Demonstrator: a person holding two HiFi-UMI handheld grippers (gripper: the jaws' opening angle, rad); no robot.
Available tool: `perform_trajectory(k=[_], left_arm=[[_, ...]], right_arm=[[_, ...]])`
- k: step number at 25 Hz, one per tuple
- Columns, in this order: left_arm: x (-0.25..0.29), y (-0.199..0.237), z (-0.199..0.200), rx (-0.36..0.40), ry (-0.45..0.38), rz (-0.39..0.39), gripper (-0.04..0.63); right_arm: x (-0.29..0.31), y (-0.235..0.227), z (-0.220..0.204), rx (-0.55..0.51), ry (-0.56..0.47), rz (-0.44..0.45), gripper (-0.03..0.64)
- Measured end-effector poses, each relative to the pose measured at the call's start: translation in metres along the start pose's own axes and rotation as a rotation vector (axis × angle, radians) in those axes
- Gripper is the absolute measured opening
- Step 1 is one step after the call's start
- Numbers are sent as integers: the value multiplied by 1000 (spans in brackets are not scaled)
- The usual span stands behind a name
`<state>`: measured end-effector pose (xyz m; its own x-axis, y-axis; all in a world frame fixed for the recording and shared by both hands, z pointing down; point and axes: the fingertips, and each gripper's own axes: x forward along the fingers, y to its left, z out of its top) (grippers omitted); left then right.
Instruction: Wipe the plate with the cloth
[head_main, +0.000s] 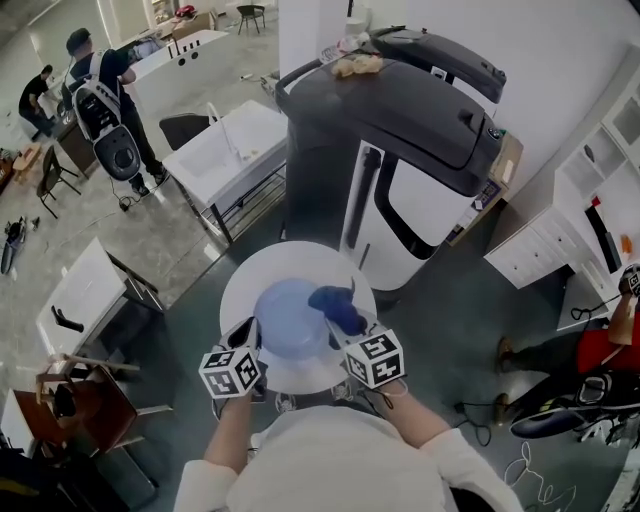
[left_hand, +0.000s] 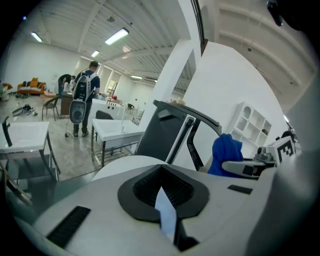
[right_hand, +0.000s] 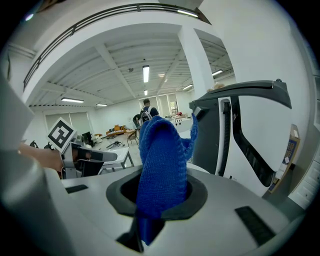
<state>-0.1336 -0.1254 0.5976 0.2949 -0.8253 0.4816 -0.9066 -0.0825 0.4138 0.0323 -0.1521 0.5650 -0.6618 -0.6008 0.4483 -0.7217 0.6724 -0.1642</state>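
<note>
- Head view: a round, smooth, pale blue plate lies over the round white bench; whether it rests there or is lifted cannot be told. The left gripper meets its left rim. The right gripper holds the dark blue cloth at its right rim. Bare bench rings the plate.
- Left gripper view: the jaws are pressed together on a thin pale blue sliver of plate; the rest of it is hidden. The bench's curved edge shows just ahead.
- Right gripper view: the jaws are clamped on the knitted cloth, which stands up in a fold and hides their tips.
</note>
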Motion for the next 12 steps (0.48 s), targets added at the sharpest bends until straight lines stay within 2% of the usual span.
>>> perform_trajectory(k=[3, 12], left_arm=[[-9, -9, 9, 50, -15, -2, 32], [-35, -25, 31, 110, -115, 11, 32]], right_arm=[[1, 0, 3, 1, -5, 7, 85], [4, 7, 6, 0, -19, 41, 85]])
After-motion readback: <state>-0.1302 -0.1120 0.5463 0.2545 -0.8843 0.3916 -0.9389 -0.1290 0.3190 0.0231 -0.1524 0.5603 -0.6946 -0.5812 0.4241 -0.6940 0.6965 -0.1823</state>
